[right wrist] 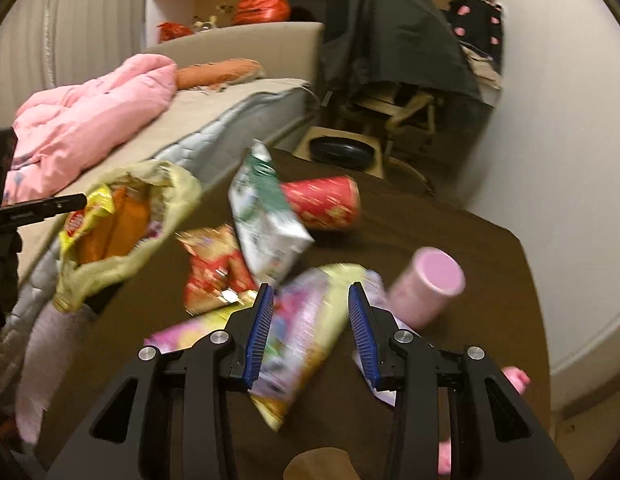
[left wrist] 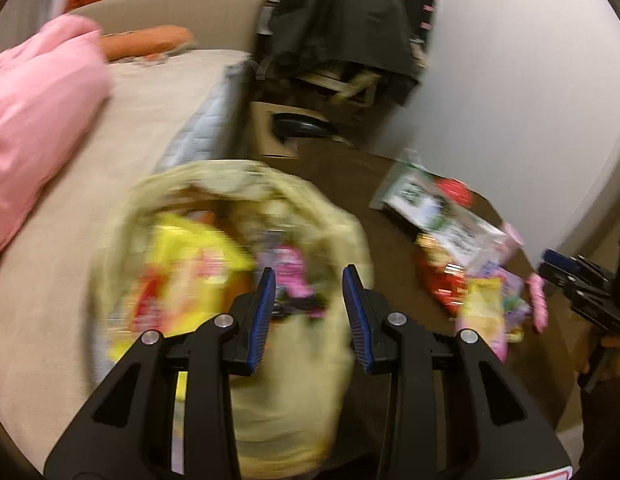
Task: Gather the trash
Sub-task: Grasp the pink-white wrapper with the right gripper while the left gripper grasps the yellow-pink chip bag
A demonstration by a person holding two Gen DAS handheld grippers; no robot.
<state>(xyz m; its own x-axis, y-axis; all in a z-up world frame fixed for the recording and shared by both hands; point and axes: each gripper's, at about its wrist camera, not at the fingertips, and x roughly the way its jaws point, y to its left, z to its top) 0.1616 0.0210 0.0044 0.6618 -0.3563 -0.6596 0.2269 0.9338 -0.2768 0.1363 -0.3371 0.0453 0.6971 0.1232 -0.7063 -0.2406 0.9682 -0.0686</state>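
Note:
A pale yellow-green trash bag hangs open below my left gripper, which is open and empty over its mouth; yellow and pink wrappers lie inside. The bag also shows in the right wrist view. My right gripper is open, just above a pink-and-yellow snack packet on the brown table. Around it lie a red foil wrapper, a green-white carton, a red can and a pink cup on its side.
A bed with a pink blanket runs along the left, close to the table edge. A chair draped in a dark jacket and a black stool stand behind the table. A white wall is at the right.

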